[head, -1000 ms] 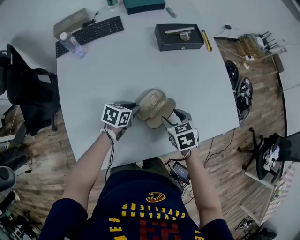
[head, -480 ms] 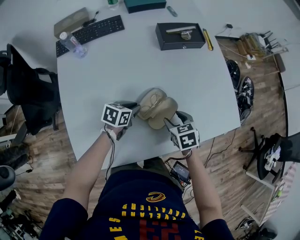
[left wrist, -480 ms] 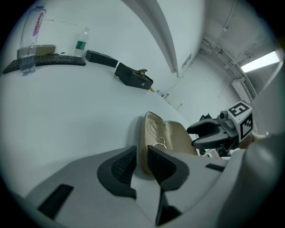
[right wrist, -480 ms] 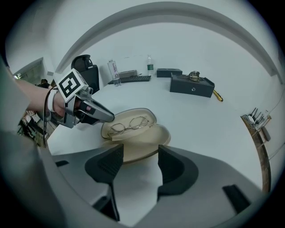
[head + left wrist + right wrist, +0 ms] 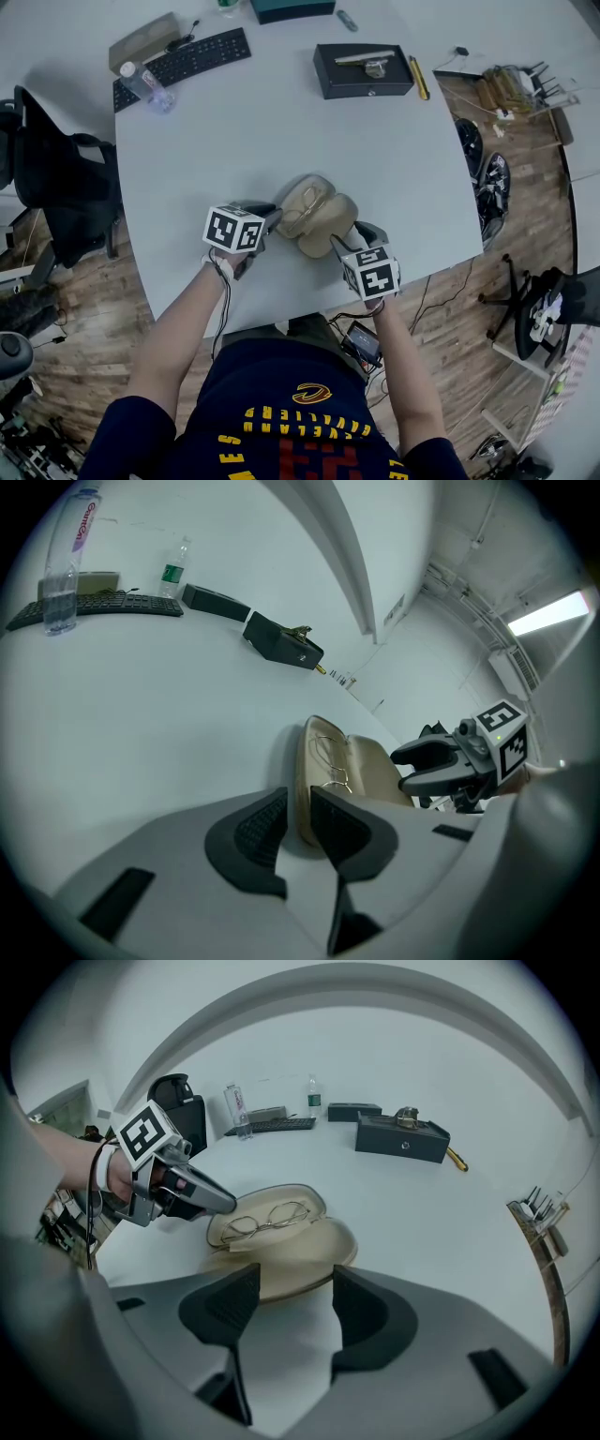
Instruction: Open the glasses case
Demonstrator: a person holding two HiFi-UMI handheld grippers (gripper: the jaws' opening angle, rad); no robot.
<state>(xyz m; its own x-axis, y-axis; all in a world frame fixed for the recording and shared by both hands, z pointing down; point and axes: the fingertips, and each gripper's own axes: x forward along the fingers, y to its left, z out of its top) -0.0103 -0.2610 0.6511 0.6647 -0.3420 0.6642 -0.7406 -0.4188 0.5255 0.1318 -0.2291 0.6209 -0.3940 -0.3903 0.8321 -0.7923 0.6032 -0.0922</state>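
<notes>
- Beige oval glasses case (image 5: 314, 216) lies open (wire spectacles (image 5: 267, 1218) inside) on the smooth white table (image 5: 281, 112).
- Left gripper (image 5: 298, 819), at its nine o'clock, pinches the rim.
- Right gripper (image 5: 292, 1302), at five o'clock: jaws wide, gripping nothing.

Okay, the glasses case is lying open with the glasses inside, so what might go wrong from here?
1. The left gripper pinches only the thin rim of the glasses case; a tug may make it slip or tip the case.
2. The glasses lie loose in the open half, so tipping could spill them onto the table.
3. The right gripper, jaws apart at the lid's edge, could nudge the lid.
</notes>
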